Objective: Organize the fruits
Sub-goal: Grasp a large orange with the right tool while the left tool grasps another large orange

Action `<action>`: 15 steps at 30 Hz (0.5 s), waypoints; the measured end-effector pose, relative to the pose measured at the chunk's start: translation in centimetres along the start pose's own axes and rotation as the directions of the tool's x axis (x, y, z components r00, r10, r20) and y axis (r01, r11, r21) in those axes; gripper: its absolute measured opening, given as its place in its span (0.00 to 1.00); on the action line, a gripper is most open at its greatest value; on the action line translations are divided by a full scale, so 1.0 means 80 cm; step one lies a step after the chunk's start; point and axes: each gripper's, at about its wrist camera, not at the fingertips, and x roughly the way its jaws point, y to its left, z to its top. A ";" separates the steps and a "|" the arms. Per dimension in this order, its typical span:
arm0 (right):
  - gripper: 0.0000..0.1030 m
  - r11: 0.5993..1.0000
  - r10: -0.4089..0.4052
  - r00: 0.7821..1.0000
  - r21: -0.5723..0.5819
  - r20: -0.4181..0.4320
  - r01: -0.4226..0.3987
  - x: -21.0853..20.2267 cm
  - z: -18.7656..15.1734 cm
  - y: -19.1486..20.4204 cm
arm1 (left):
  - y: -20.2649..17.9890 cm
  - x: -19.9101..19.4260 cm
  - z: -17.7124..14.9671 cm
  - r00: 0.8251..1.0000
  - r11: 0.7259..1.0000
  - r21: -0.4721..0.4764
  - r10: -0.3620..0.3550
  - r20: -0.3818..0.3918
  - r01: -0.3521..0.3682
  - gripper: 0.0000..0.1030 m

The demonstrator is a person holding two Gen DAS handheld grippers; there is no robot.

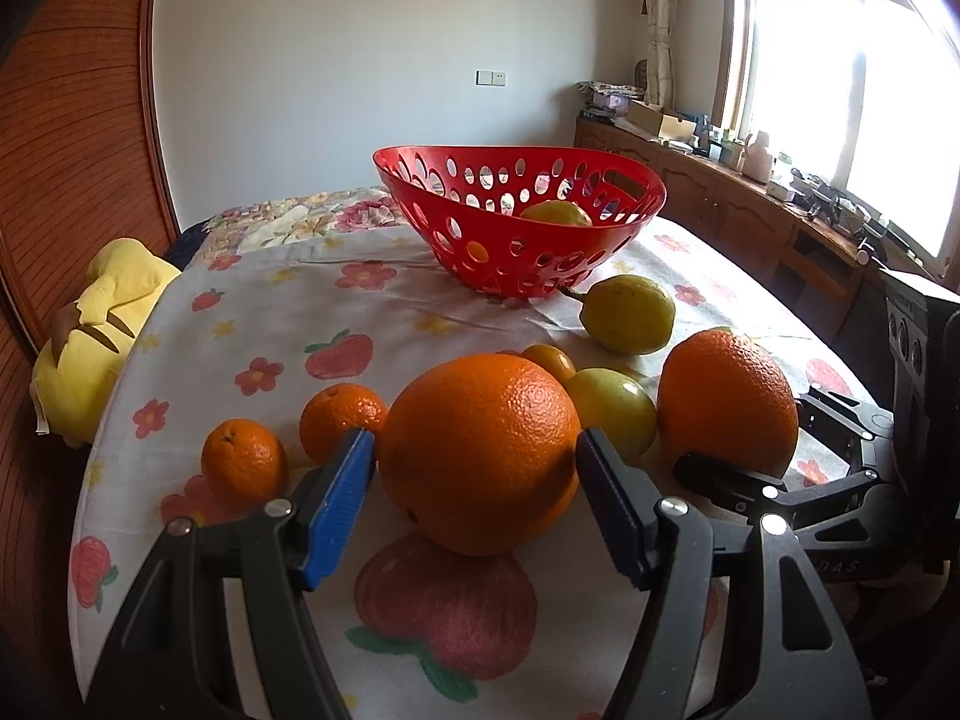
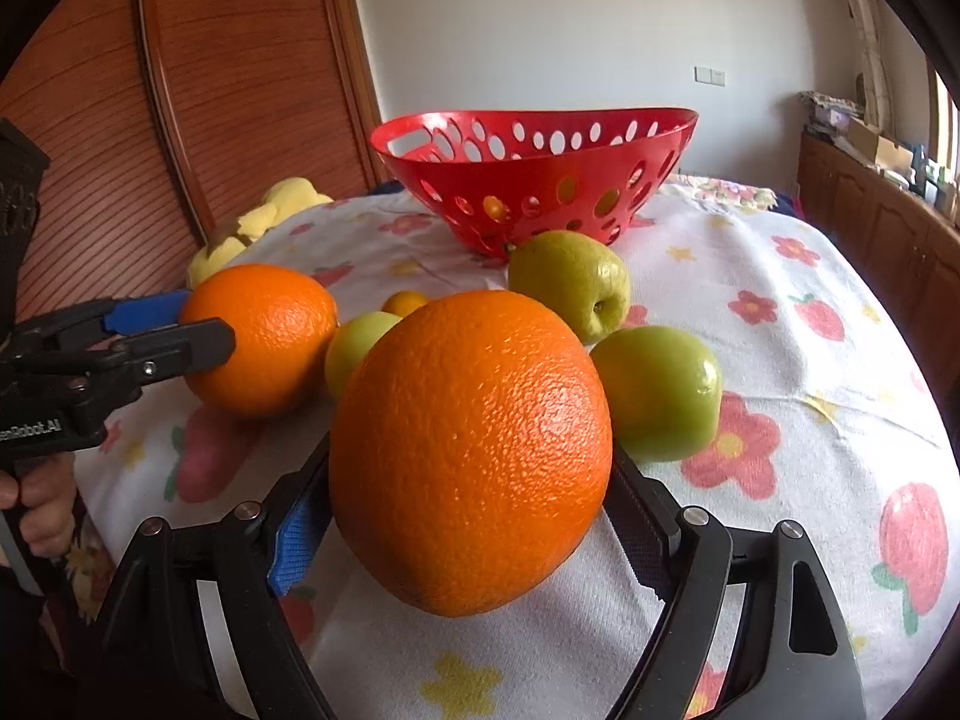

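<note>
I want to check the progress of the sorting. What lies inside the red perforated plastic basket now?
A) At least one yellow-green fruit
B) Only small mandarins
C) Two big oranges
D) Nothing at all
A: in the left wrist view a yellow-green fruit shows over the rim of the red perforated plastic basket, while both big oranges sit on the cloth.

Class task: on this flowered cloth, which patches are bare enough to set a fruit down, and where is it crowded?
Free: the cloth between the yellow plush, the red basket and the two small mandarins; also the cloth beyond the green apple. Crowded: the cluster of oranges, apples and pear before the basket.
</note>
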 end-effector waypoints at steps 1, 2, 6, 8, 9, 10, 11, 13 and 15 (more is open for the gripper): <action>0.81 1.000 0.000 1.000 0.003 0.004 0.000 0.000 0.000 0.000 | 0.000 0.000 0.000 1.000 1.000 0.001 0.001 -0.001 -0.001 0.68; 0.81 1.000 0.000 1.000 0.007 0.006 0.000 -0.001 -0.001 -0.001 | 0.000 0.001 0.001 1.000 1.000 0.002 0.001 -0.001 -0.001 0.68; 0.81 1.000 -0.002 1.000 0.003 0.013 0.001 -0.002 -0.003 0.000 | -0.002 0.003 0.005 1.000 1.000 0.005 -0.004 0.006 0.004 0.68; 0.81 1.000 -0.003 1.000 0.001 0.016 0.003 -0.002 -0.004 0.001 | -0.003 0.008 0.007 1.000 1.000 0.008 0.000 0.005 0.000 0.68; 0.81 1.000 -0.002 1.000 0.001 0.017 0.002 -0.003 -0.004 0.001 | -0.003 0.011 0.008 1.000 1.000 0.008 0.002 0.006 -0.002 0.69; 0.81 1.000 -0.001 1.000 0.003 0.018 0.000 -0.003 -0.004 0.000 | -0.003 0.013 0.009 1.000 1.000 0.006 0.004 0.006 -0.004 0.70; 0.81 1.000 0.002 1.000 0.007 0.018 -0.003 -0.003 -0.004 -0.001 | -0.003 0.015 0.009 1.000 1.000 0.004 0.006 0.005 -0.006 0.71; 0.81 1.000 0.010 1.000 0.014 0.018 -0.011 -0.003 -0.003 -0.003 | -0.003 0.020 0.010 1.000 1.000 0.003 0.011 0.002 -0.011 0.74; 0.81 1.000 0.015 1.000 0.020 0.019 -0.016 -0.003 -0.003 -0.005 | -0.004 0.025 0.008 1.000 1.000 0.010 0.013 -0.004 -0.013 0.77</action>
